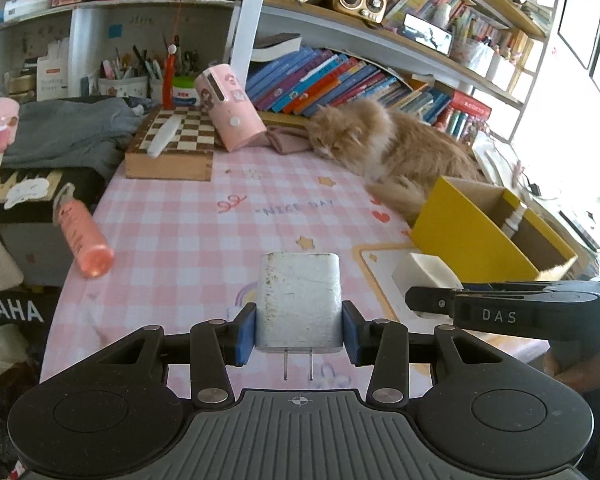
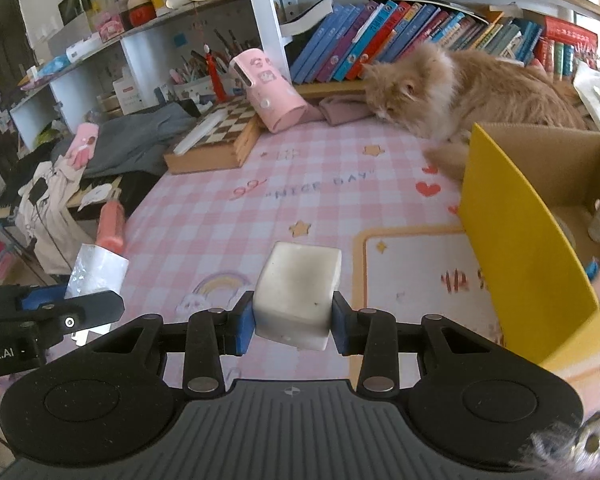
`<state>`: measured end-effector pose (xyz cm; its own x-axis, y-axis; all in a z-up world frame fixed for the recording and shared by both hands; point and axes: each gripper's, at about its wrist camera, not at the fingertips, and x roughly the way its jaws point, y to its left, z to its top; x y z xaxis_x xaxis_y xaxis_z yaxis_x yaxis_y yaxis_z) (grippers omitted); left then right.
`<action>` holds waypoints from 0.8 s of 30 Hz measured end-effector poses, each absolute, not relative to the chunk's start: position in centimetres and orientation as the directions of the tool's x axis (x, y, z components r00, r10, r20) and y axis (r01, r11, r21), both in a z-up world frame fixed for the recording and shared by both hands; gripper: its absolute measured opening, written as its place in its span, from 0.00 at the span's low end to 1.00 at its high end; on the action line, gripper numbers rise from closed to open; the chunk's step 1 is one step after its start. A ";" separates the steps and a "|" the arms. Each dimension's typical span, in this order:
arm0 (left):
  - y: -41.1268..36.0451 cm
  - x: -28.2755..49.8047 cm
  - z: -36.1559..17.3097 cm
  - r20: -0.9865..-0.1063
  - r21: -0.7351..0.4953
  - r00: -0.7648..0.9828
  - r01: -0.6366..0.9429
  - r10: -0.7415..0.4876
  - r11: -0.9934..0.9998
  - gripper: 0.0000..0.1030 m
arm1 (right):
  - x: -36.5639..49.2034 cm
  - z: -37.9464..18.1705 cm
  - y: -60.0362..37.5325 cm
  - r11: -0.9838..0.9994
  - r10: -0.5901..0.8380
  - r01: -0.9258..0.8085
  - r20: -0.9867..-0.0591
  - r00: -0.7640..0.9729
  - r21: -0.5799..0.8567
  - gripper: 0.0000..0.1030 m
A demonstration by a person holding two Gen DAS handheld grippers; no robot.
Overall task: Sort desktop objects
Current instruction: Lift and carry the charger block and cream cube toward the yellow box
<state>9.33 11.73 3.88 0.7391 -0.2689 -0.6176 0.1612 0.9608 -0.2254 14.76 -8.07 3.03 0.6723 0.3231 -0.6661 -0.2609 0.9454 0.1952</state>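
Left wrist view shows my left gripper (image 1: 299, 330) clenched on one white charger plug (image 1: 299, 300), its two metal prongs pointing back toward me and its body held up over the pink checked desk (image 1: 204, 216). Right of it, my right gripper (image 1: 432, 300) reaches in from the side with one white block (image 1: 424, 274) between its fingers. In the right wrist view that right gripper (image 2: 293, 322) grasps the same white block (image 2: 298, 300), scuffed grey on top and tilted a little, held over the desk (image 2: 324, 200); the left gripper (image 2: 80, 308) enters at the left edge with its charger plug (image 2: 98, 274).

One yellow cardboard box (image 1: 466, 236) stands open at the right of the desk, with one small white bottle (image 1: 514, 218) upright inside. One orange cat (image 1: 384, 140) lies behind the box, in front of a row of books. One pink tube (image 1: 82, 236) lies at the left edge of the desk. One wooden chessboard box (image 1: 172, 144) sits at the far left corner, with one white flat item on top of it and one pink container (image 1: 230, 106) leaning just beside it. One folded pink cloth (image 1: 288, 138) lies between the container and the cat.
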 end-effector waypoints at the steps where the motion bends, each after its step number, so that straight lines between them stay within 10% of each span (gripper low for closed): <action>1: 11.8 8.9 3.8 -0.619 -0.225 0.737 0.165 -0.272 0.960 0.41 | 14.2 3.0 -7.9 0.946 0.322 -0.260 -0.668 0.671 0.195 0.34; 24: 10.1 4.5 2.5 -0.642 -0.266 0.626 0.359 -0.442 0.895 0.41 | 3.9 2.3 -8.0 0.972 0.234 -0.145 -0.703 0.671 0.185 0.33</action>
<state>4.48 10.14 2.54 0.6263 -0.4420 -0.6422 0.3591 0.8947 -0.2656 3.88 -8.03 2.26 0.6712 0.2342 -0.7033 -0.1454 0.9719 0.1849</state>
